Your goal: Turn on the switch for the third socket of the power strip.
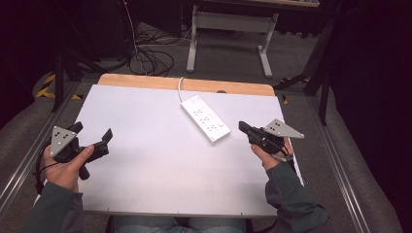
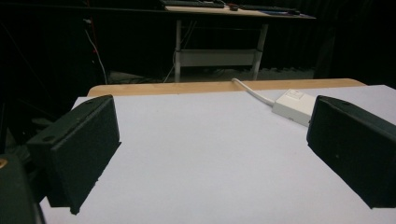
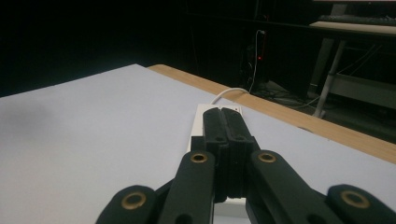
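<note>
The left claw (image 1: pixel 92 130), black with a grey three-cornered plate on top, sits at about nine o'clock on the surface, its two jaws spread wide apart with nothing between them. The person's left hand (image 1: pixel 65 167) grips it from below, a dark cable looping off at the wrist. In the left gripper view the left claw (image 2: pixel 210 154) frames bare white sheet, and the end of the strip peeks out beside the jaw on the right of that view.

The right claw (image 1: pixel 241 126) is at about three o'clock, its jaws pressed together on nothing, tips pointing toward nine o'clock at the near end of the strip, just short of touching it. The right hand (image 1: pixel 267 155) holds it from beneath, a grey-green sleeve running back to the table's near edge. In the right gripper view the right claw (image 3: pixel 221 112) shows its ribbed pads flush against each other, the strip lying straight ahead under the tips.

The white rectangular plastic power strip (image 1: pixel 205 118) lies flat, slightly toward one o'clock from the middle, angled from eleven o'clock down to five o'clock. Its white cord (image 1: pixel 180 86) runs off toward twelve o'clock over the far edge.

The surface (image 1: pixel 145 160) is a white sheet over a light wooden top, whose bare strip shows along the far side. Beyond it stands a grey-legged desk (image 1: pixel 228 22) with tangled cables (image 1: pixel 148 60) on the floor.
</note>
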`<state>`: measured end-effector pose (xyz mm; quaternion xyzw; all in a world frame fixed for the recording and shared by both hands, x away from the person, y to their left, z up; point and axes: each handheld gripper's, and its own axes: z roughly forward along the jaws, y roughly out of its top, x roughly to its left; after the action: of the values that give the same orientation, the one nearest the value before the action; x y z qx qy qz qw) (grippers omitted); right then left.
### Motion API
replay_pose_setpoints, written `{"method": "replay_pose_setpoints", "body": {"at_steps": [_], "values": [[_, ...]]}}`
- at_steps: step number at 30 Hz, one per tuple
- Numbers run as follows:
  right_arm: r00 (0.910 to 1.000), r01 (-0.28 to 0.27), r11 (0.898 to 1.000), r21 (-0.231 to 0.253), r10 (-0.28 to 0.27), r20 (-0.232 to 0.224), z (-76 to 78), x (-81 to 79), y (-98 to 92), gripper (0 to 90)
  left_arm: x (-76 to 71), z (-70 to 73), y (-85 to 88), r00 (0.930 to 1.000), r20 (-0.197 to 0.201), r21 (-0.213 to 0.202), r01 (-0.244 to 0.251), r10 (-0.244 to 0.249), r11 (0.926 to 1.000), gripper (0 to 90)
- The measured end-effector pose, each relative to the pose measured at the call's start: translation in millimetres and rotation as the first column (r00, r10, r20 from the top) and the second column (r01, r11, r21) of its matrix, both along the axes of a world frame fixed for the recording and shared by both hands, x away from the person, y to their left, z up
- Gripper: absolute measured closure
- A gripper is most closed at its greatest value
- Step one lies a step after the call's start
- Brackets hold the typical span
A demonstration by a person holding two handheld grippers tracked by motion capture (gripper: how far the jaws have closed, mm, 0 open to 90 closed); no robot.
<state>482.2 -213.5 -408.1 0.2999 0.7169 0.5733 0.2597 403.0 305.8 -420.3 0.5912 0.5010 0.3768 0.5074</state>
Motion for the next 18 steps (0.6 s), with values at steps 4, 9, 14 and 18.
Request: {"method": "replay_pose_setpoints", "body": {"at_steps": [4,9,14,18], "values": [[0.9999,0.010,1.000,0.008,-0.010,0.003,0.3,-0.1,-1.9,90.0,0.3,-0.3,-0.1,1.0000,0.000,0.002,0.000,0.000,1.0000,3.0],[0.9999,0.005,0.999,0.046,-0.006,0.016,2.0,-2.8,-7.1,90.0,0.0,-0.1,-0.4,1.0000,-0.001,0.001,-0.001,0.001,1.0000,3.0],[0.9997,0.004,0.999,0.052,-0.005,0.025,0.8,-3.1,-8.3,90.0,0.4,-0.2,-1.3,1.0000,0.003,0.001,-0.002,0.001,1.0000,3.0],[0.9995,0.018,0.998,0.060,-0.020,0.023,1.3,-3.3,-8.7,90.0,0.3,-0.2,-0.5,1.0000,0.001,0.000,-0.001,0.001,1.0000,3.0]]}}
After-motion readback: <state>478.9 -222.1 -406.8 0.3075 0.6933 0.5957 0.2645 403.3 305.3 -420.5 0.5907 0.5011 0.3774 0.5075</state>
